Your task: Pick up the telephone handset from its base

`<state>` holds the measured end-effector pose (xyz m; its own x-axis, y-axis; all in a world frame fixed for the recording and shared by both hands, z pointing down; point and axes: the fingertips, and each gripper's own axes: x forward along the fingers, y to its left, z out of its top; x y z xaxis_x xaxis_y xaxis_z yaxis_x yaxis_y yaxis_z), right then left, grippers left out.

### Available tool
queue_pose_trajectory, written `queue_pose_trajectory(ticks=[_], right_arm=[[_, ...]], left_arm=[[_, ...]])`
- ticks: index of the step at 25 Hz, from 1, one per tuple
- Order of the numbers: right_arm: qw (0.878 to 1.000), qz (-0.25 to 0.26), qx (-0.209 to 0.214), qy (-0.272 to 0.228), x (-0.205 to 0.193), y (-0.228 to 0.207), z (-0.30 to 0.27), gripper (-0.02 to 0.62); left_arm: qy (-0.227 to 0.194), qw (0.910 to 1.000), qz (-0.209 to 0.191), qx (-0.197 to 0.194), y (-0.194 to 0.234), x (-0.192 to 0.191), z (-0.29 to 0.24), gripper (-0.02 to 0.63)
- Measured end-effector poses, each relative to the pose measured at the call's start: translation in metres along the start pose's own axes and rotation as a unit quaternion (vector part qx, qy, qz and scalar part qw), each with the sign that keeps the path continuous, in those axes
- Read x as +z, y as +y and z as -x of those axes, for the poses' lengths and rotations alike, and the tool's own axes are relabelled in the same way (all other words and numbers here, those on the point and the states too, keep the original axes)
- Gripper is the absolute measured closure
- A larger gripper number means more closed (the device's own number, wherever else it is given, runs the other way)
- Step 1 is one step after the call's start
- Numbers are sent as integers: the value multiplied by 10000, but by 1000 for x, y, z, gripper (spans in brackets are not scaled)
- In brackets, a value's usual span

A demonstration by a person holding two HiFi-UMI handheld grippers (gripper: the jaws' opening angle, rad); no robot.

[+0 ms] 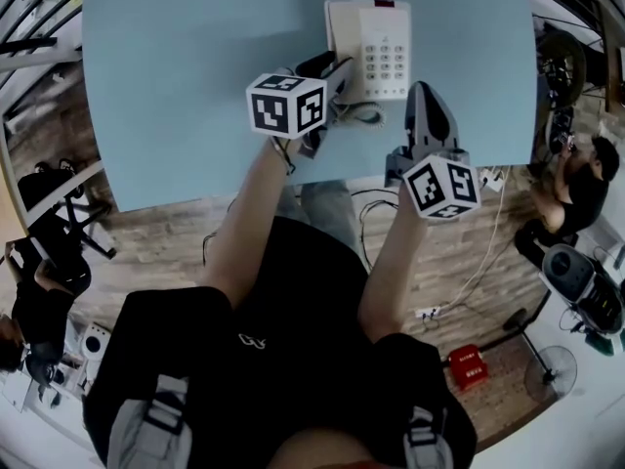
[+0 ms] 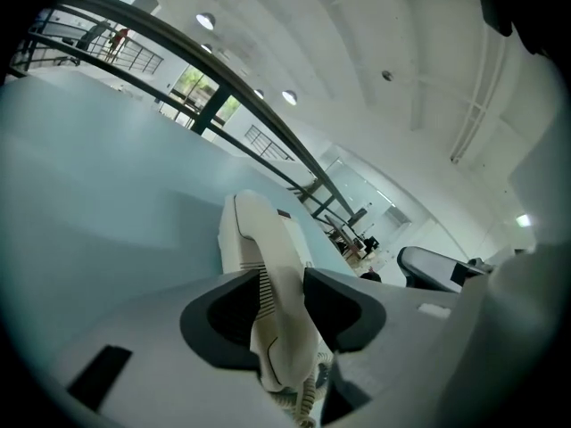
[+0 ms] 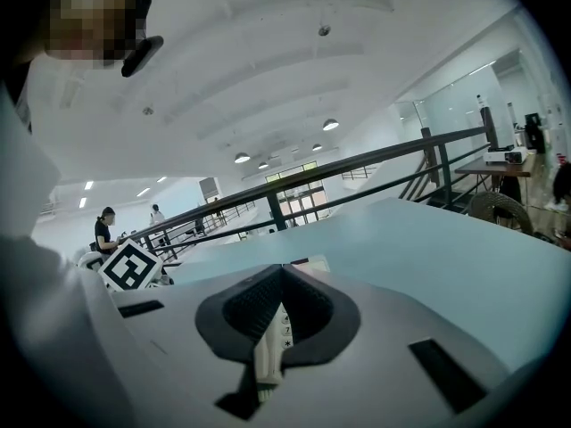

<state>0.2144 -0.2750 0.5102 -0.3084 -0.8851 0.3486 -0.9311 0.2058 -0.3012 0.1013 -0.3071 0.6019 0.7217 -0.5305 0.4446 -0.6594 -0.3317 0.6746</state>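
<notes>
A white telephone base (image 1: 383, 52) with a keypad stands on the light blue table (image 1: 176, 86), near its front edge. In the head view my left gripper (image 1: 327, 68) covers the base's left side, where the handset lies. In the left gripper view the white handset (image 2: 272, 266) runs lengthwise between the two dark pads of my left gripper (image 2: 281, 297), which stands open around it. The coiled cord (image 1: 363, 115) hangs off the near end. My right gripper (image 1: 426, 94) hovers just right of the base, its pads meeting at the tip with nothing held; keypad buttons (image 3: 272, 346) show below them.
The table's front edge runs just under both grippers. Beyond it lies wooden flooring with cables, a red box (image 1: 468, 367) and a fan (image 1: 547, 369). People sit at the far left and right of the floor. A railing (image 3: 357, 172) runs behind the table.
</notes>
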Motion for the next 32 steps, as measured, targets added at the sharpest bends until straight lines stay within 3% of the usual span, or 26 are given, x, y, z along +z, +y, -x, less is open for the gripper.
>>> queue_pose_trajectory(ticks=[8,14,19,23,32], right_arm=[[10000,1,59,21,5,1,-9,600],[9998,132,122,-109,20,6,2,600],[9990,207,243,-302,41,2,13,600],[9969,339,448,-547,69,7,18,600],[9852,775,767,-1323,142,32,49,600]], left_arm=[[54,9982,482,-347,-8,-2,-21,470],[-60,9963,774,-379,-16,0,-17,515],[-517,9964,433,-514,-46,26,0,515],[-905,9942,-73,-579,-84,64,21,515],[-1956,9710,-1245,-576,-168,138,100,515]])
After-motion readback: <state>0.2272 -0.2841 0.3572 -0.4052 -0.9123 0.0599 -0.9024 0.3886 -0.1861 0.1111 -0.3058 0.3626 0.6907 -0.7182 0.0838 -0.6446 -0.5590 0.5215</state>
